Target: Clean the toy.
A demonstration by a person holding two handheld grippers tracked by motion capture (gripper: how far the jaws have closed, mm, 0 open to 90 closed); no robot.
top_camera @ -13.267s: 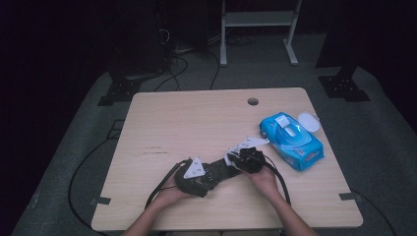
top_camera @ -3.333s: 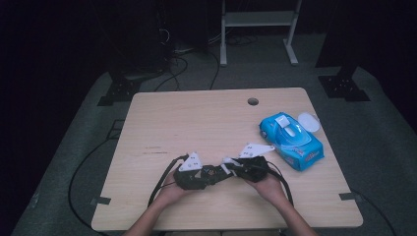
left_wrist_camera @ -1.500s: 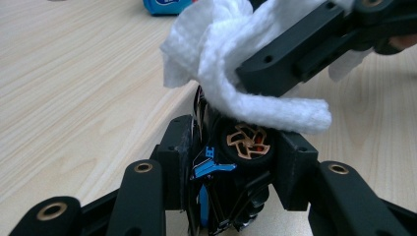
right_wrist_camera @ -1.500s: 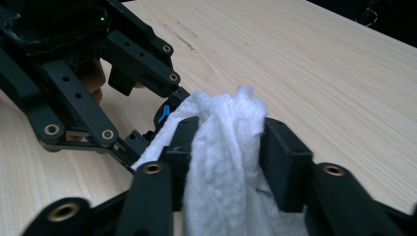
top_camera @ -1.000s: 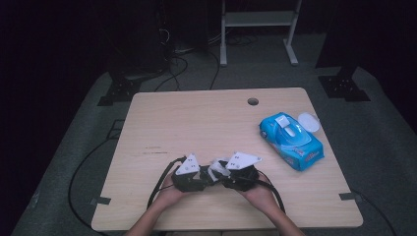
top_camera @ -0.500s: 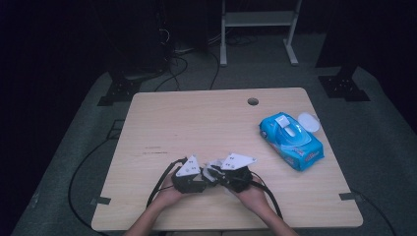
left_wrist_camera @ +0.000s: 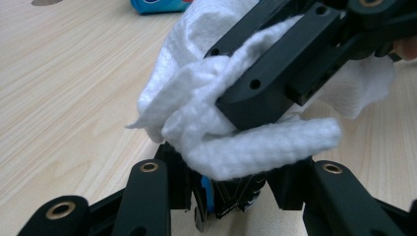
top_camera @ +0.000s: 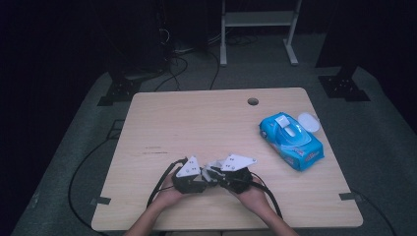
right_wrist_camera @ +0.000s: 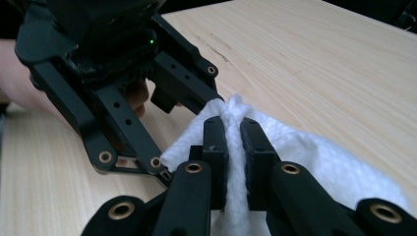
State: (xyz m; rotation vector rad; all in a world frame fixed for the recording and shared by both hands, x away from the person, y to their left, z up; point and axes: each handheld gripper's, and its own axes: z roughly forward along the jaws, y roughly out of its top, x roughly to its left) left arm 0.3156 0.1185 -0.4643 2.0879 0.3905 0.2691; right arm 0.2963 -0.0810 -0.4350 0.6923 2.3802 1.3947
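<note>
On the table, the two grippers meet near the front edge, the wipe between them. The wipes pack lies far right, a lid-like piece apparently touching it behind.

A dark lab or recording studio, a bare wooden table on grey carpet, black stand feet at 2 and 10 o'clock, loose cables on the floor at 11 o'clock, a white metal frame at 12 o'clock.
</note>
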